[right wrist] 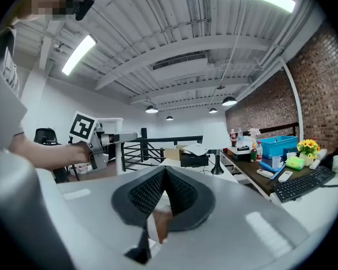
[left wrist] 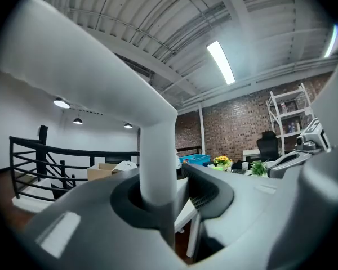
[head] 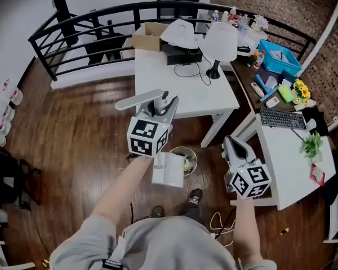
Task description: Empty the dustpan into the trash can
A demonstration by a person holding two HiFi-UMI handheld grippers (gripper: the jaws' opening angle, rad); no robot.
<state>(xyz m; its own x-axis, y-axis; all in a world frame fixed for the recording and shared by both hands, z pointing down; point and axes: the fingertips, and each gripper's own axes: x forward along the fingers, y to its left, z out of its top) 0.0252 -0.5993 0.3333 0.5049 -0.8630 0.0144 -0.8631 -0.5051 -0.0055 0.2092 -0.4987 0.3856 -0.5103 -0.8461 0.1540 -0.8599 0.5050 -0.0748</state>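
Note:
My left gripper (head: 163,103) is shut on the long white handle (head: 138,99) of the dustpan. The dustpan's white pan (head: 168,170) hangs below it, over the left edge of the round trash can (head: 190,157) on the wood floor; litter lies inside the can. In the left gripper view the handle (left wrist: 152,151) fills the space between the jaws of that gripper (left wrist: 169,190). My right gripper (head: 230,145) is to the right of the can, shut with nothing in it; its black pads (right wrist: 180,193) meet at the tip of the gripper (right wrist: 164,176). From there the left gripper (right wrist: 96,142) shows to the left.
A white table (head: 158,75) stands just beyond the can, bearing a lamp (head: 219,41), a black box and a cardboard box. To the right is a desk (head: 296,156) with a keyboard, a plant and a blue bin. A black railing (head: 96,16) runs behind. Cables lie by my feet.

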